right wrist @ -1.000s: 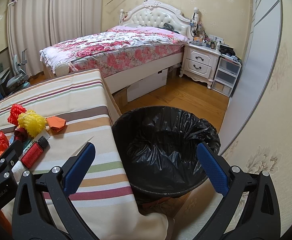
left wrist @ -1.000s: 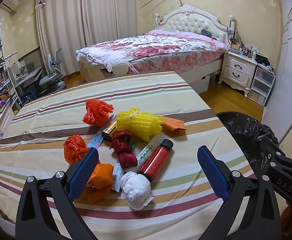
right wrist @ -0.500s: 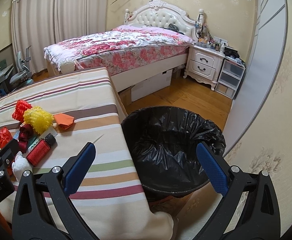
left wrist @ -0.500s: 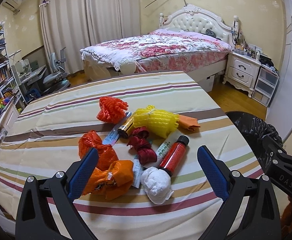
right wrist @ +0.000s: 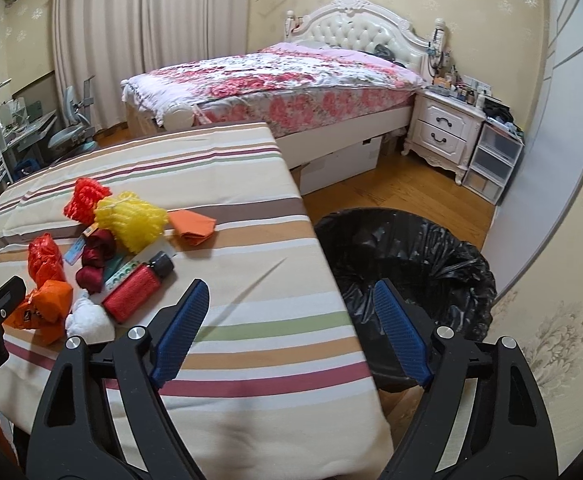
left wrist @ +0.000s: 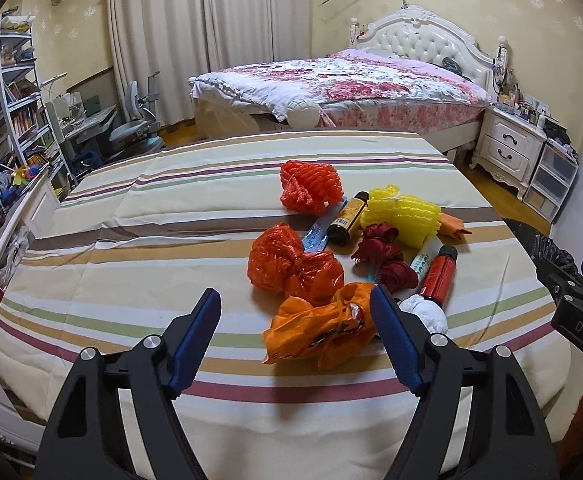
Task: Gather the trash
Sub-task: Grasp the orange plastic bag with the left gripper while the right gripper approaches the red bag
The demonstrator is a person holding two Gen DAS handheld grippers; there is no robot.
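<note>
Two hand-held grippers are in play, both spread with nothing held, jaws just narrowing. Nearest, the left hand-held gripper lines up on the orange bag, its right finger beside the crumple, not yet pinching. Beyond lie more trash on the striped worktop: red bottle, yellow net. Right hand-held gripper hangs over the worktop edge, bin just beside. Looks like the pick-up step; next, centre the bag and close.

White crumpled paper ball partly hidden behind left gripper's blue finger; black-lined round trash bin cut off beyond it.
</note>
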